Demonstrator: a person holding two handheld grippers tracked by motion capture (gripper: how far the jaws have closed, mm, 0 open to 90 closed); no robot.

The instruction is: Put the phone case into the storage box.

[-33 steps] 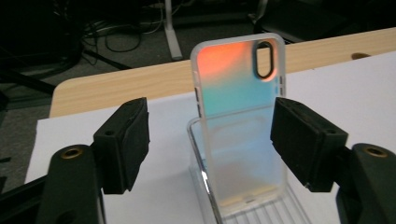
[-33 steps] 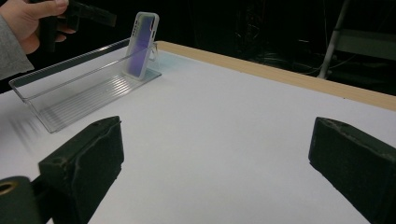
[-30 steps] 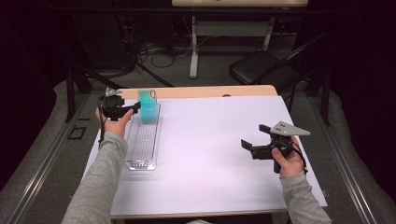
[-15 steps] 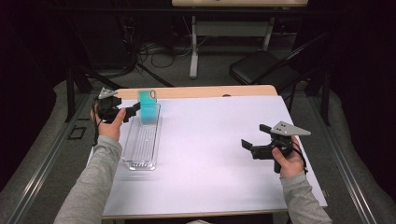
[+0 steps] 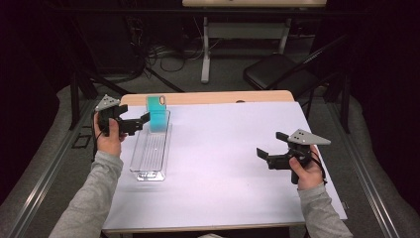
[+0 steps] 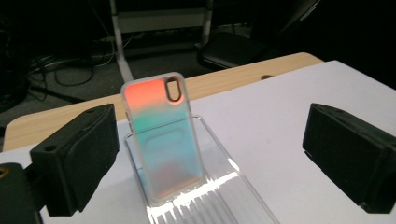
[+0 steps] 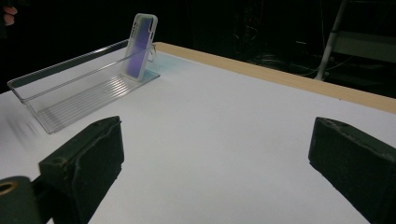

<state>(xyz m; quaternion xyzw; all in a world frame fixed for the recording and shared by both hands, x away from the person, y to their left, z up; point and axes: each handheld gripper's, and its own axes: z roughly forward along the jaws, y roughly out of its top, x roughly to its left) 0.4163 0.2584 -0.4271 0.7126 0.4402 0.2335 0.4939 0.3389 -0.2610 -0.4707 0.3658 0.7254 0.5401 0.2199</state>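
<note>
No brand, label or writing reads anywhere on the phone case [image 6: 162, 135] or the clear tray [image 5: 151, 148]. The case's lower edge sits behind the tray's glare in your left gripper view, so its foot is hard to make out; from the high view it reads as a plain teal block.

The case stands upright at the tray's far end, at about 11 o'clock on the table [image 5: 223, 163]. Its long axis is vertical, with the camera cutout at the top and the orange band above the teal. It tilts slightly back. The tray's long axis runs 12 to 6.

Your left gripper [image 5: 139, 122] is just beside the case at its 9 o'clock. Its jaws have just been opening and now stand wide, with nothing pinched. Your right gripper [image 5: 271, 148] is at 4 o'clock, well apart, with its jaws wide and empty.
</note>
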